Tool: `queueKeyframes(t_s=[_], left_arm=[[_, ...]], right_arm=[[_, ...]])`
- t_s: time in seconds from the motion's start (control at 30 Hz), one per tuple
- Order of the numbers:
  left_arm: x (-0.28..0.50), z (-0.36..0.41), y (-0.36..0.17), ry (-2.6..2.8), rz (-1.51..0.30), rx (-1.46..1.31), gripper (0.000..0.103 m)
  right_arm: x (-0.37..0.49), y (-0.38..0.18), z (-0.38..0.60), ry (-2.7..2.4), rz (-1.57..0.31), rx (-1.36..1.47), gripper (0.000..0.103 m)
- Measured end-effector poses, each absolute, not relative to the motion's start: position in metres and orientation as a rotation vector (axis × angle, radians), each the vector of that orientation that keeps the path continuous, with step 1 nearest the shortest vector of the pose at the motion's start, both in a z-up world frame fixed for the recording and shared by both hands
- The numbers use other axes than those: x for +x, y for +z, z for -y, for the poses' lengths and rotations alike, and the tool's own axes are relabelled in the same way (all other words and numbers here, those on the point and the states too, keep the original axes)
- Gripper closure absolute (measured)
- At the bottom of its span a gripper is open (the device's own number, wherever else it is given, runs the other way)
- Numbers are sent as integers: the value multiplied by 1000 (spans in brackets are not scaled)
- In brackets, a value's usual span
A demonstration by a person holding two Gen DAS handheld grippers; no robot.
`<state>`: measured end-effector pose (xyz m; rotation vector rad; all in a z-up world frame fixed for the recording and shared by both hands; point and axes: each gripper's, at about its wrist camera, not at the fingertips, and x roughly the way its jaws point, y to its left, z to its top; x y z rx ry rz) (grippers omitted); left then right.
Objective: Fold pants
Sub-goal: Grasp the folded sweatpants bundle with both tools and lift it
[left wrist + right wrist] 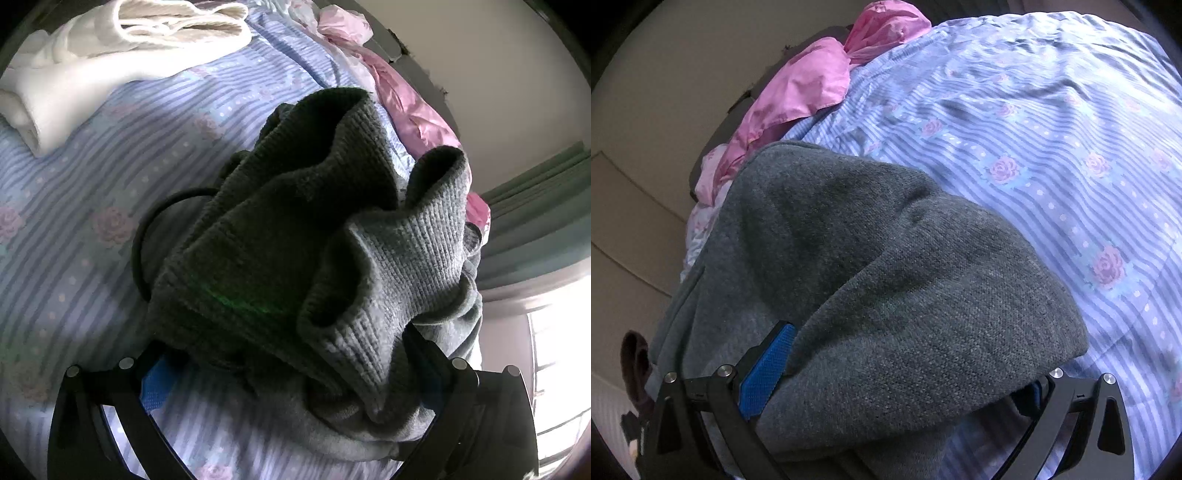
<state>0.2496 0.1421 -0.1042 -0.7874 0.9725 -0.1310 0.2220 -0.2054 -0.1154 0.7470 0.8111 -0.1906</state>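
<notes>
Left gripper (291,373): raised over the bed (74,229), fingers clamped on bunched grey pants (295,240).
Right gripper (894,384): fingers closed on pants (886,277) draped over them.

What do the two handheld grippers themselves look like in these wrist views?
Both look alike. The left gripper and the right gripper have black, angular linkage arms joined by round silver pins. The jaws carry blue textured pads. No hand or sleeve shows. A thin black loop beside the left one may be a cable.

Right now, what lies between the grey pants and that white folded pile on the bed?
In the left wrist view, only bare striped floral bedsheet separates the grey pants from the white folded pile.
</notes>
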Motion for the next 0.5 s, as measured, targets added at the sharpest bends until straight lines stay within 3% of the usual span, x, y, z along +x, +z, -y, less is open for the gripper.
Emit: queueKeyframes(t_s=[0.2, 0.33, 0.5], left_arm=[[246, -139, -104, -134, -949, -785, 1], [245, -136, -100, -151, -943, -794, 13], [244, -134, -91, -157, -932, -778, 24]], right_arm=[[226, -116, 208, -160, -811, 739, 0], [227, -116, 209, -140, -810, 734, 1], [223, -111, 210, -105, -799, 761, 17]])
